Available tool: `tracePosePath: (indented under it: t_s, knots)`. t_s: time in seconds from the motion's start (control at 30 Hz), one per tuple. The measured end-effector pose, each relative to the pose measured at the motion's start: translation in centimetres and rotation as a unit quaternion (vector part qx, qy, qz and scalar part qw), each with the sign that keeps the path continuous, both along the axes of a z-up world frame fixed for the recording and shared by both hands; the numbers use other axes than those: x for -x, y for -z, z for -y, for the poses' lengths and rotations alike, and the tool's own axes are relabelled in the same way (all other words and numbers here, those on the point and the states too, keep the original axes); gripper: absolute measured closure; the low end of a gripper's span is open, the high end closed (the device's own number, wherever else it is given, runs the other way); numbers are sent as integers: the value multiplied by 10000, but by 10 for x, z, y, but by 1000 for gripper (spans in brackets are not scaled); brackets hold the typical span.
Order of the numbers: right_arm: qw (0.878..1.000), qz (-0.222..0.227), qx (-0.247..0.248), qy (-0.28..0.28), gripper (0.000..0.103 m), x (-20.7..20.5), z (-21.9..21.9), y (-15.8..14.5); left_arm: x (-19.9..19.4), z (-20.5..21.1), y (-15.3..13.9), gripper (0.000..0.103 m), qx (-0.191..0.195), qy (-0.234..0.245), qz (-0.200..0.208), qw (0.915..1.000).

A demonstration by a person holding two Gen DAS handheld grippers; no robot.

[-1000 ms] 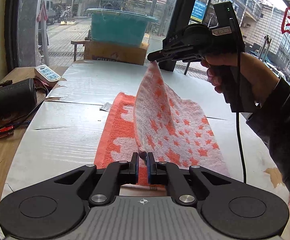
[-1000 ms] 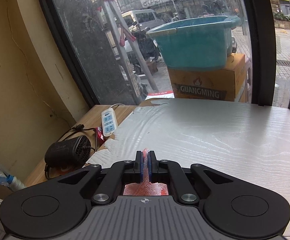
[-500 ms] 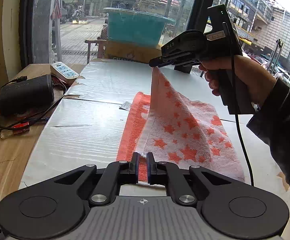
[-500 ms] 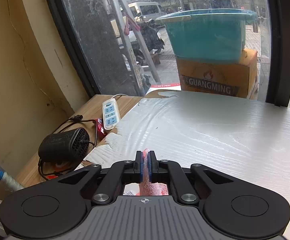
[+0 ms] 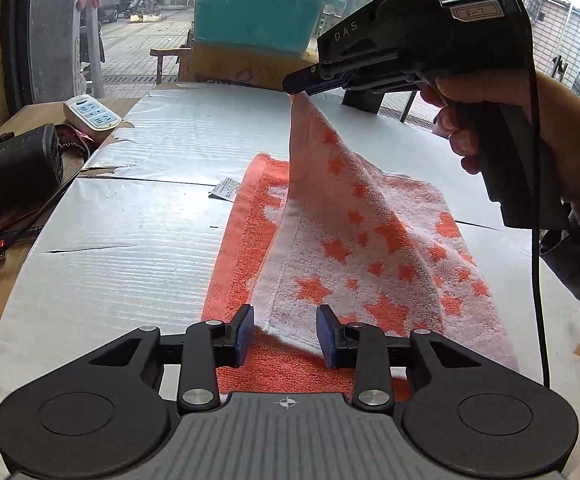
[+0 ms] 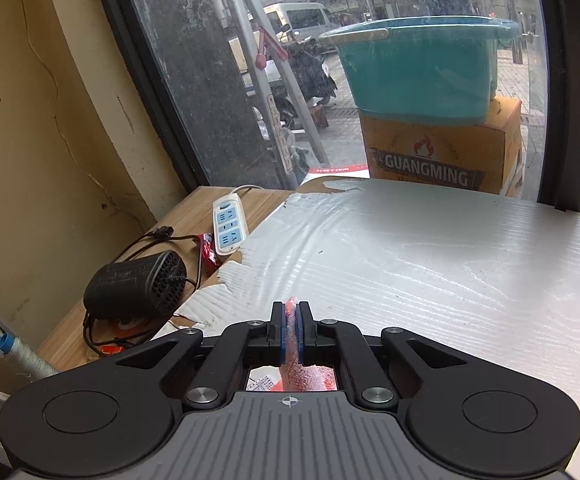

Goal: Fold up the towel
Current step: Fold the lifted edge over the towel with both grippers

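An orange and white towel [image 5: 354,248] with star print lies on the silver table [image 5: 130,248], its top layer folded over the orange layer. My left gripper [image 5: 286,334] hovers low over the near corner; its jaws are opening, with the white hem between the blue pads but not pressed by them. My right gripper [image 5: 304,82] is shut on the far corner and holds it up off the table, so the cloth slopes down from it. In the right wrist view a strip of towel [image 6: 290,336] is pinched inside the right gripper [image 6: 290,322].
A black adapter [image 5: 10,172] with cables and a white power strip [image 5: 92,110] lie on the wooden desk at the left. A teal tub [image 6: 422,68] sits on a cardboard box [image 6: 442,156] past the table's far edge, before the window. A hand and dark sleeve [image 5: 550,152] fill the right.
My left gripper has sunk toward the table and let go of the near towel corner, its jaws spreading apart. The right gripper still holds the far corner, lower than a second ago.
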State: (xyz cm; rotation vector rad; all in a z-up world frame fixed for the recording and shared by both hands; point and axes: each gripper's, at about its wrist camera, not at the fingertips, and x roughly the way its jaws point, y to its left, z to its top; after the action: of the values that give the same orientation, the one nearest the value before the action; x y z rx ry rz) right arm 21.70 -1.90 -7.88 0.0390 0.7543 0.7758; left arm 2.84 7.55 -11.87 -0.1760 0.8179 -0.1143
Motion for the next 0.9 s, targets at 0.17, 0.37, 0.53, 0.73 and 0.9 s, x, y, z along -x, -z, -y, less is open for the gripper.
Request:
tracePosePath:
  t_s: [0.17, 0.37, 0.53, 0.73, 0.9]
  knots:
    - [9999, -28, -61, -89, 98, 1, 2, 1, -8, 0, 7, 79, -57, -43, -112, 9999]
    - [9999, -43, -54, -76, 98, -1, 5, 3, -1, 0, 0, 92, 0, -45, 16, 10000]
    - [9999, 70, -127, -13, 98, 3, 14, -7, 23, -6, -28, 92, 84, -96, 415, 9991]
    - [9999, 106, 33, -11, 98, 0, 2, -2, 39, -15, -42, 92, 94, -188, 616, 9979]
    - [9991, -29, 425, 73, 98, -9, -18, 29, 28, -23, -18, 91, 72, -307, 134, 9994]
